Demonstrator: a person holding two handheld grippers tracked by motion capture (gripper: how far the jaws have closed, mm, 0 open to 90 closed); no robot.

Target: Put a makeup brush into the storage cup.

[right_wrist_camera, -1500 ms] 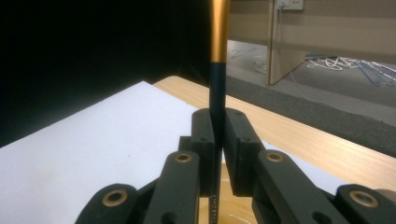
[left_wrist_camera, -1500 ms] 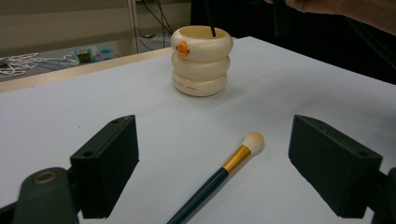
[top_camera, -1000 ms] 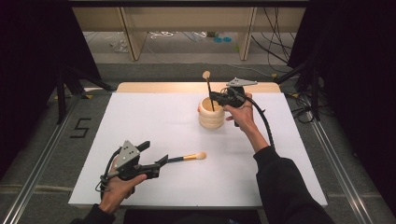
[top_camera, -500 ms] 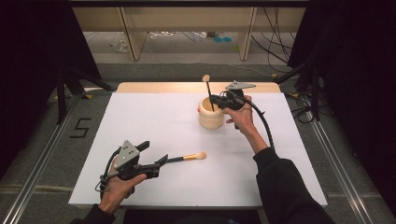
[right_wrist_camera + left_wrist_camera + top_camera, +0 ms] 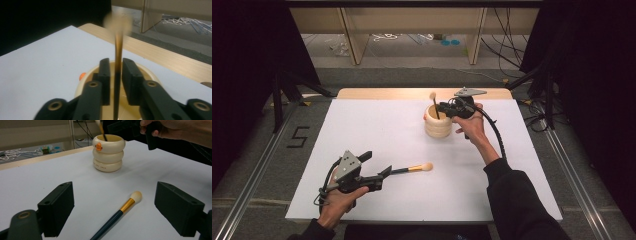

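A cream ringed cup [image 5: 437,125] with an orange mark stands at the back middle of the white table top [image 5: 362,125]. A brush [image 5: 432,96] stands in it, fluffy head up. My right gripper [image 5: 443,107] hovers at the cup's rim; in the right gripper view its jaws sit slightly parted on either side of the brush handle [image 5: 117,72], so the right gripper [image 5: 116,75] is open. A second brush [image 5: 414,169] with a dark handle and gold band lies on the table near the front. My left gripper [image 5: 376,164] is open, its jaws wide on either side of that brush [image 5: 125,207].
A wooden strip [image 5: 377,93] borders the table's far edge. Beyond it lie cables and wooden legs on the floor. Black drapes hang on both sides. The person's right hand [image 5: 180,128] shows above the cup [image 5: 108,155] in the left gripper view.
The upright brush has sunk lower into the cup, further than my right gripper dropped. The left gripper and the lying brush have not moved.
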